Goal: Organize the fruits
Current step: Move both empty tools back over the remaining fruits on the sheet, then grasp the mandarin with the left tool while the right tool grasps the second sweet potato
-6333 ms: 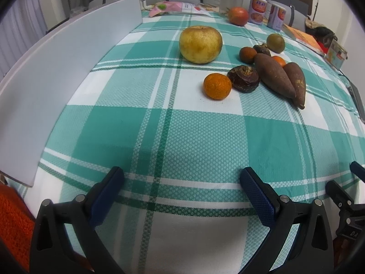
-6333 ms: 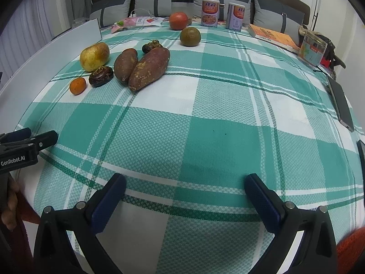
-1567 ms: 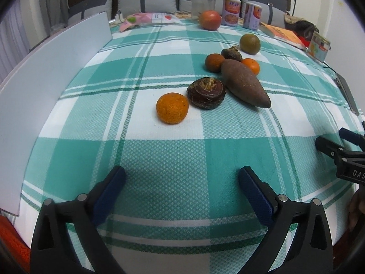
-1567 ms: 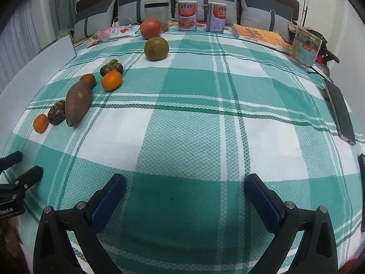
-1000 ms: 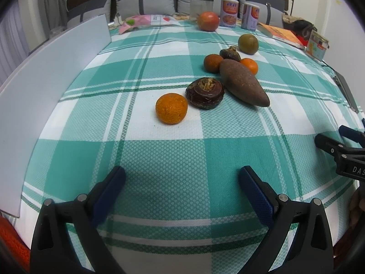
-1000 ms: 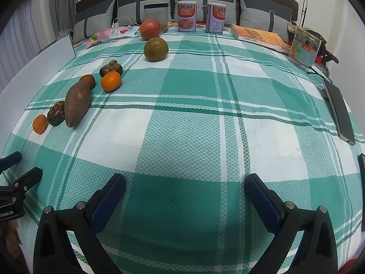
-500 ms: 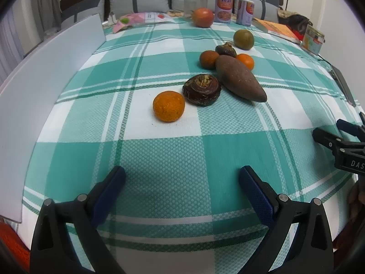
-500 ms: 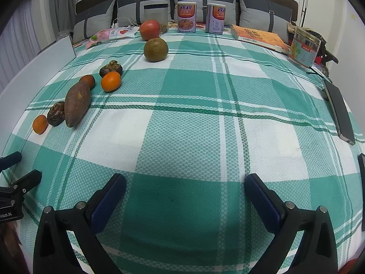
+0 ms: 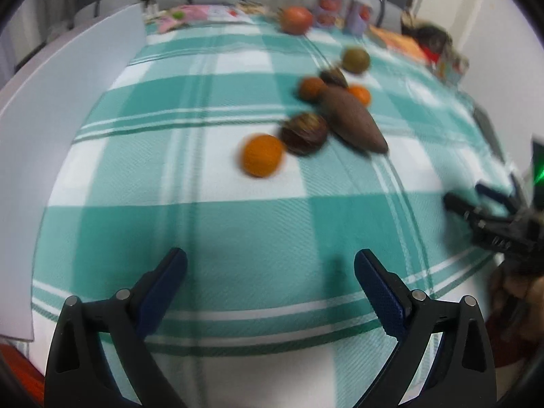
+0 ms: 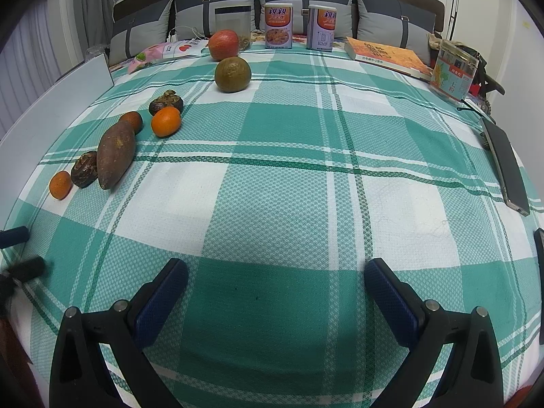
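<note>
Fruits lie in a loose row on the green checked cloth. In the left wrist view, blurred: a small orange (image 9: 261,155), a dark round fruit (image 9: 303,133), a brown sweet potato (image 9: 353,123), another orange (image 9: 359,94) and a green-brown fruit (image 9: 355,60). In the right wrist view the same row is at left: small orange (image 10: 61,184), dark fruit (image 10: 84,169), sweet potato (image 10: 116,153), orange (image 10: 166,121), green-brown fruit (image 10: 233,74), red fruit (image 10: 223,45). My left gripper (image 9: 270,275) and right gripper (image 10: 275,284) are both open and empty, low over the near cloth.
A white board (image 9: 64,108) stands along the left edge. Two cans (image 10: 278,30), a book (image 10: 384,55), a jar (image 10: 454,71) and a phone (image 10: 506,166) sit at the back and right. Grey cushions line the back.
The left wrist view is now motion-blurred and the fruits have shifted slightly in it; the left gripper is moving. The right gripper has stayed put. Since 6.3 s ago the large yellow fruit and one sweet potato are gone.
</note>
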`<state>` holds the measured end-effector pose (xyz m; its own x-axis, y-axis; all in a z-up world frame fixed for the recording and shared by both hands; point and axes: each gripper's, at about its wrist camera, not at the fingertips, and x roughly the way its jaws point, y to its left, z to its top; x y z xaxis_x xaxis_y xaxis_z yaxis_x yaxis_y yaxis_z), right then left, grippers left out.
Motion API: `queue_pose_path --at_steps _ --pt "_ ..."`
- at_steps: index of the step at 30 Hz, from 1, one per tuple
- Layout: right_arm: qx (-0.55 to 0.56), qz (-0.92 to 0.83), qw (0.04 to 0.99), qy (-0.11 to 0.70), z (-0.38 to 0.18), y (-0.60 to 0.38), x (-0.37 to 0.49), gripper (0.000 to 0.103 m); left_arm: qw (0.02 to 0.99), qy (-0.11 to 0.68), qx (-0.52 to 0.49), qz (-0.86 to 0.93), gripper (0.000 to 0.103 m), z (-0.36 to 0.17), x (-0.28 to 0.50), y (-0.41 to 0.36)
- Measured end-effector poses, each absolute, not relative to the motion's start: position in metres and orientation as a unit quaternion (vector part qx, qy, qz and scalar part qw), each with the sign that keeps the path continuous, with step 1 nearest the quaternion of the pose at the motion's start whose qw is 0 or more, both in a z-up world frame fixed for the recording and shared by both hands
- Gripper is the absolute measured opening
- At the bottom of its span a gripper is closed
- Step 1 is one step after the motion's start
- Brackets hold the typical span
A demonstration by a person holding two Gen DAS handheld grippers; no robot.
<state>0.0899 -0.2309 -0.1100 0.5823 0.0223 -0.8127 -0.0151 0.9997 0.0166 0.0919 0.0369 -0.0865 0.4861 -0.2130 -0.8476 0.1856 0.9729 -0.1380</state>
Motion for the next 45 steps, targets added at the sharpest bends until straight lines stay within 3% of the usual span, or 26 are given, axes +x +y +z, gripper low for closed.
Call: queue_pose_path --at_steps 10,12,14,19,21,22,26,28,32,37,39,45 --pt "0.004 0.011 0.89 0.457 -0.11 -0.231 0.09 0.103 0.876 0.467 -0.01 -0.123 0.097 -0.076 0.138 0.037" --pt "0.004 0.011 0.89 0.457 -0.11 -0.231 0.09 0.103 0.878 0.46 -0.004 -0.131 0.092 -0.078 0.145 0.029" --pt "0.004 0.01 0.89 0.457 -0.11 -0.231 0.09 0.103 0.876 0.46 0.004 -0.146 0.067 -0.081 0.15 0.021" --pt "0.004 0.01 0.89 0.457 -0.111 -0.231 0.09 0.103 0.872 0.463 0.022 -0.155 0.057 -0.089 0.155 0.013" --pt "0.004 0.01 0.89 0.457 -0.111 -0.231 0.09 0.103 0.873 0.457 0.022 -0.167 0.032 -0.089 0.152 0.012" --pt "0.004 0.011 0.89 0.457 -0.111 -0.231 0.09 0.103 0.872 0.457 0.025 -0.172 0.029 -0.089 0.151 0.012" --pt "0.045 0.033 0.878 0.476 -0.101 -0.236 0.097 0.1 0.877 0.452 0.03 -0.16 0.029 -0.084 0.14 0.017" --pt "0.12 0.1 0.871 0.467 -0.081 -0.232 0.109 0.085 0.879 0.45 0.016 -0.159 0.029 -0.081 0.132 0.026" --pt "0.145 0.184 0.836 0.496 -0.057 -0.184 0.164 0.07 0.883 0.446 0.004 -0.149 0.029 -0.077 0.125 0.038" --pt "0.106 0.191 0.794 0.567 -0.069 -0.128 0.224 0.057 0.887 0.44 -0.021 -0.142 0.029 -0.074 0.119 0.055" --pt "0.098 0.178 0.773 0.6 -0.083 -0.119 0.235 0.045 0.887 0.438 -0.018 -0.141 0.029 -0.074 0.117 0.058" --pt "0.148 0.166 0.784 0.58 -0.086 -0.146 0.221 0.041 0.886 0.441 -0.026 -0.144 0.028 -0.075 0.117 0.062"
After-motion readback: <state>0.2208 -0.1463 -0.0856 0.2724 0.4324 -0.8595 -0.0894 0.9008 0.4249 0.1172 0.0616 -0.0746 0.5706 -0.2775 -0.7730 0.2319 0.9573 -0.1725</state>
